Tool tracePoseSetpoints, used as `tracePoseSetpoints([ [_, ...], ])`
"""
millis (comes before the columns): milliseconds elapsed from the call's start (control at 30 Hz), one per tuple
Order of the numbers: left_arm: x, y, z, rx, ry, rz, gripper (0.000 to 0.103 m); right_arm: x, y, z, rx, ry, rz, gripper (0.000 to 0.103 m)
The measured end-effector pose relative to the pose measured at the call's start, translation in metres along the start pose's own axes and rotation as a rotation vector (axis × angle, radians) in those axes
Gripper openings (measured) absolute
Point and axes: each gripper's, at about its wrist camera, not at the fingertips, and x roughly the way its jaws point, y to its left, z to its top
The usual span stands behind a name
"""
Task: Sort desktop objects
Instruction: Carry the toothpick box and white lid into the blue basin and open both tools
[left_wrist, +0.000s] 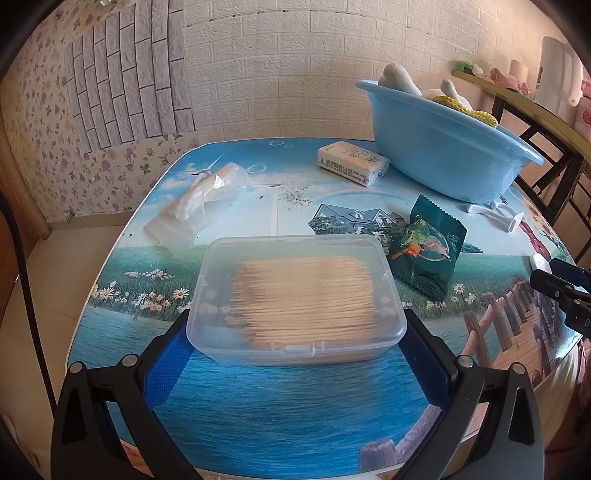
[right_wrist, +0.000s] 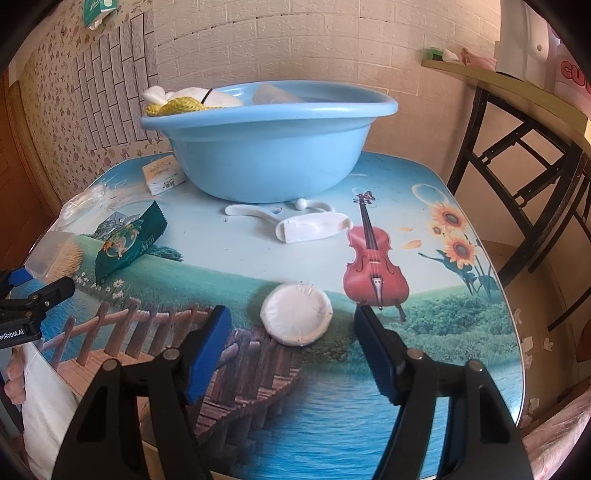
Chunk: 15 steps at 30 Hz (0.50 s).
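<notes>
A clear plastic box of toothpicks (left_wrist: 295, 299) sits between the fingers of my left gripper (left_wrist: 295, 332), whose blue pads flank both its sides; whether they press it is unclear. The box also shows in the right wrist view (right_wrist: 55, 258). My right gripper (right_wrist: 291, 339) is open, with a round white puck (right_wrist: 295, 314) on the table just ahead between its fingers, apart from both pads. A blue basin (right_wrist: 273, 147) holding white and yellow items stands at the back of the table; it also shows in the left wrist view (left_wrist: 443, 147).
On the table lie a green snack pouch (left_wrist: 428, 247), a white tissue pack (left_wrist: 351, 162), a clear plastic bag (left_wrist: 203, 199) and white plastic hooks (right_wrist: 306, 225). A dark-framed side table (right_wrist: 517, 147) stands to the right. The table edge is close to both grippers.
</notes>
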Motion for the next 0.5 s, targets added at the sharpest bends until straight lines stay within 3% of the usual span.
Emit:
tracePoseSetpoints([
  [100, -0.001, 0.0, -0.001, 0.001, -0.002, -0.003, 0.103, -0.002, 0.002, -0.001, -0.005, -0.006, 0.009, 0.037],
  [267, -0.002, 0.0, -0.001, -0.003, -0.008, -0.003, 0.101, -0.004, 0.001, -0.001, -0.004, -0.001, 0.011, 0.037],
  [333, -0.005, 0.002, -0.002, -0.012, -0.022, -0.005, 0.092, -0.006, 0.001, 0.0, 0.003, 0.002, 0.027, 0.037],
  [500, -0.006, 0.004, -0.002, -0.024, -0.023, -0.021, 0.092, -0.017, 0.005, 0.002, -0.01, -0.03, 0.035, 0.037],
])
